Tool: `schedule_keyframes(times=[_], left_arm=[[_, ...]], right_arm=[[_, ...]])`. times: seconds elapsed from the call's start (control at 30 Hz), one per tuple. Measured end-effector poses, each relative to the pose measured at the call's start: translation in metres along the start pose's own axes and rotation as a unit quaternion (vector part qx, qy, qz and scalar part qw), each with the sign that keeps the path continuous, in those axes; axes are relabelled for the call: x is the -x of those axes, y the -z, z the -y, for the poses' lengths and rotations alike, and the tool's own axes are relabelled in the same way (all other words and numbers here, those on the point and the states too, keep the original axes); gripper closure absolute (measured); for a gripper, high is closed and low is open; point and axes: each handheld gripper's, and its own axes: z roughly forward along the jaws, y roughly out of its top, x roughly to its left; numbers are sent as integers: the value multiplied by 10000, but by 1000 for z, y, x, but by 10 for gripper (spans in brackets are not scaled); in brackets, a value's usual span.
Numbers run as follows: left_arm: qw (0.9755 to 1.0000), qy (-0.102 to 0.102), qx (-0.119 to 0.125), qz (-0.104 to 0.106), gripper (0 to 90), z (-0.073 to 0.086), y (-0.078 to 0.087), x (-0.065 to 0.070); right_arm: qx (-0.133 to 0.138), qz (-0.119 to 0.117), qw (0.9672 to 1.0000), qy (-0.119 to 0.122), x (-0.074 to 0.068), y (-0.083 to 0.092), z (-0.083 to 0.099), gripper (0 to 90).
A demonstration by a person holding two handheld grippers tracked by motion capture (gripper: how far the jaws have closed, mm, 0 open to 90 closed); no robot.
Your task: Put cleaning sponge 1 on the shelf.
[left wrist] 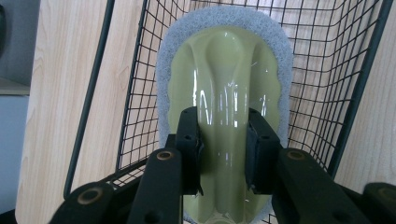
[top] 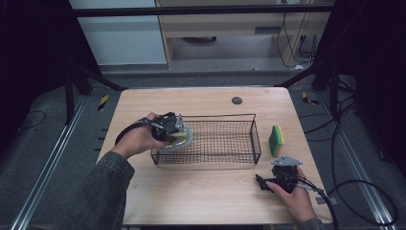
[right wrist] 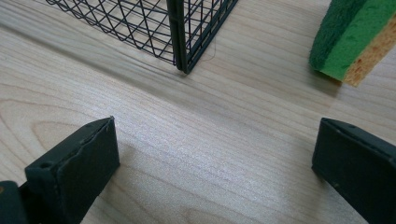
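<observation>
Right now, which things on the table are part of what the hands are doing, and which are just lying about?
In the job:
- scrubber, clamped by its handle in the left gripper
- wire basket, scrubber at its left end

Lying about:
- green sponge, right of the basket
- right gripper, open over bare table

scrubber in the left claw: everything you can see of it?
The scrubber has a glossy pale olive plastic body with a raised central ridge as handle, backed by a white-grey fibrous pad showing as a rim around it. The left claw is shut on the ridge, one jaw on each side. It hangs over the left end of the black wire basket, pad facing the mesh; whether it touches the mesh is unclear.
</observation>
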Motion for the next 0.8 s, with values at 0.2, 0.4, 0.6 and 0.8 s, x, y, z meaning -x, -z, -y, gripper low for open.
schedule_keyframes(times=[0.2, 0.4, 0.6, 0.8], left_arm=[[10000, 40, -8, 42, 704, 3, -6, 1], [9999, 122, -20, 107, 704, 6, -11, 2], [9999, 75, -69, 129, 704, 6, -16, 2], [9996, 141, -121, 207, 704, 7, -25, 6]], right_arm=[[0, 0, 10000, 0, 0, 0, 0, 9], [0, -2, 10000, 0, 0, 0, 0, 9], [1, 1, 10000, 2, 0, 0, 0, 9], [2, 0, 10000, 2, 0, 0, 0, 9]])
